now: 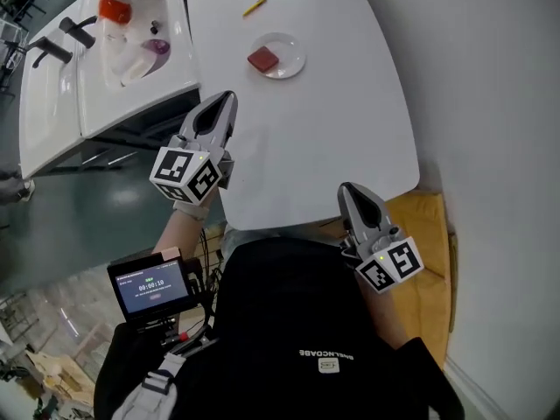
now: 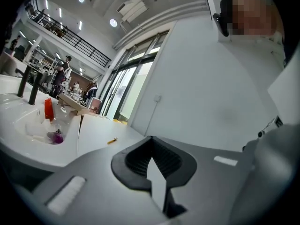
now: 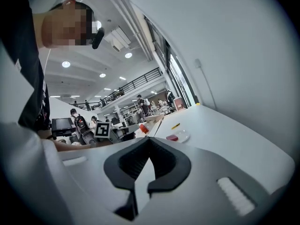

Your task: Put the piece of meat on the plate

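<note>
hanging at the left of the frame by the table (image 1: 306, 147) edge, the left gripper (image 1: 224, 100) is clenched on nothing. upper middle, the meat (image 1: 262, 59) lies on the plate (image 1: 295, 60), well apart from both grippers. lower right, the right gripper (image 1: 349, 190) is clenched empty too. the only likely risk is a careless sweep forward nudging the plate.

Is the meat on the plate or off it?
On: the red piece of meat lies flat on the white plate, within its rim.
</note>
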{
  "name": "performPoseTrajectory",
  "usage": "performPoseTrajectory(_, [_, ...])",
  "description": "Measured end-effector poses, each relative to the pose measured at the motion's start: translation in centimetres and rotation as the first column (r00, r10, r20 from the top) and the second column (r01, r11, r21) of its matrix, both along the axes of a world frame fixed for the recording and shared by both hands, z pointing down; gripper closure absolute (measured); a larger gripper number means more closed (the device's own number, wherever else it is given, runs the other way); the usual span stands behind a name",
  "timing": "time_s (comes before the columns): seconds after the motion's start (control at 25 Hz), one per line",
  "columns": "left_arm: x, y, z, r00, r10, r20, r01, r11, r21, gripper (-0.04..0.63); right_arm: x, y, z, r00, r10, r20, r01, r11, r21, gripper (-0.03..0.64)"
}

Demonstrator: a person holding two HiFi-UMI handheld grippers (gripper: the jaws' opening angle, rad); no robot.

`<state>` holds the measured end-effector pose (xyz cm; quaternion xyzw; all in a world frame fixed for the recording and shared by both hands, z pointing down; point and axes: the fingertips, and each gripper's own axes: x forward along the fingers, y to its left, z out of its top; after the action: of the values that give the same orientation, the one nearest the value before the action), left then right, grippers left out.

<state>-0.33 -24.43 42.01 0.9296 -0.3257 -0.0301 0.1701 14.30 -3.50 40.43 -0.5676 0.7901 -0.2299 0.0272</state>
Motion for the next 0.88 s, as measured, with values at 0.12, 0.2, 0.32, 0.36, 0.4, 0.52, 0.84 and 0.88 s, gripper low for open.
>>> performPoseTrajectory(0.12, [-1.5,2.8,-2.6,1.0,-0.008,-0.017,0.008,1.0,0.004,0.577,-1.1,-0.9,-1.9,0.999,-0.043,0.015,0.043,0.999,0.011,0.612])
performPoseTrajectory(0.2, [-2.1,4.2,-3.2,1.0,-0.005,-0.021,0.005,1.0,0.006,0.575,-1.9,-1.6,-2.3,0.997,-0.074,0.021,0.073,0.997,0.023,0.612])
performPoseTrajectory(0.32, [-2.7,5.4,-2.2,1.0,0.006,-0.003,-0.006,1.0,0.011,0.575,-2.9,-3.5,-1.4,0.992,-0.125,0.034,0.123,0.992,0.04,0.612])
performPoseTrajectory(0.36, [-2.9,5.6,-1.9,1.0,0.006,0.004,-0.006,1.0,0.01,0.575,-3.2,-4.2,-1.0,0.989,-0.14,0.041,0.138,0.989,0.043,0.612])
performPoseTrajectory(0.4, [-3.1,5.8,-1.7,1.0,0.002,0.007,-0.002,1.0,0.006,0.575,-3.5,-4.9,-0.7,0.987,-0.155,0.048,0.153,0.987,0.047,0.612])
performPoseTrajectory(0.52, [-3.7,7.0,-2.2,1.0,-0.021,0.014,0.021,1.0,-0.015,0.575,-4.5,-5.9,-0.5,0.978,-0.201,0.058,0.198,0.979,0.056,0.612])
performPoseTrajectory(0.84, [-5.0,11.1,-3.2,0.995,-0.092,0.047,0.093,0.996,-0.015,0.575,-7.2,-6.6,-2.0,0.945,-0.321,0.057,0.316,0.945,0.084,0.612])
performPoseTrajectory(0.88, [-5.3,10.9,-2.9,0.993,-0.108,0.052,0.109,0.994,-0.019,0.575,-7.7,-7.3,-1.7,0.939,-0.34,0.054,0.335,0.938,0.087,0.612])
